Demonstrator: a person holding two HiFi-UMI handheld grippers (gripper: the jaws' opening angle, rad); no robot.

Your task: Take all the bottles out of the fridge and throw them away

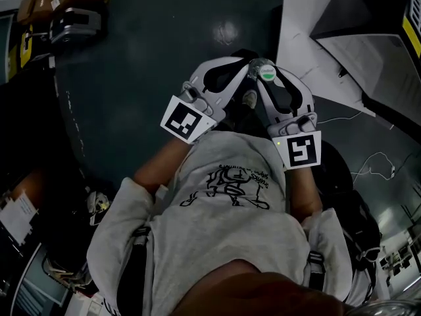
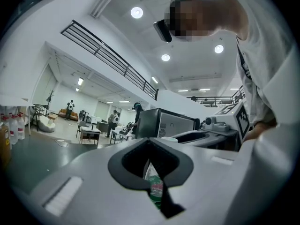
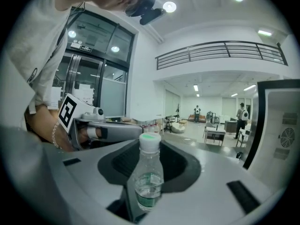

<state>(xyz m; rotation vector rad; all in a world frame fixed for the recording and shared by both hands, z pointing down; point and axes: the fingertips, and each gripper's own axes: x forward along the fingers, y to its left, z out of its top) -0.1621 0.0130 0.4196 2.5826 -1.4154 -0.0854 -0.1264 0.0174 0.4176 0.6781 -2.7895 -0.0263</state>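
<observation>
In the head view both grippers are held close together in front of my chest, above the dark floor. My right gripper [image 1: 264, 78] is shut on a small clear water bottle [image 1: 267, 73] with a pale green cap. The right gripper view shows this bottle [image 3: 149, 175] upright between the jaws of the right gripper [image 3: 146, 193], with a little water and a green label. My left gripper [image 1: 243, 71] points toward the right one. In the left gripper view the left gripper [image 2: 157, 191] pinches a narrow, flattened clear bottle with a green label [image 2: 154, 184].
A white surface with a dark box [image 1: 368, 31] lies at the upper right, with cables [image 1: 375, 163] on the floor below it. Yellow and black equipment [image 1: 66, 5] sits at the upper left. A dark cabinet [image 2: 164, 123] and several people stand far off.
</observation>
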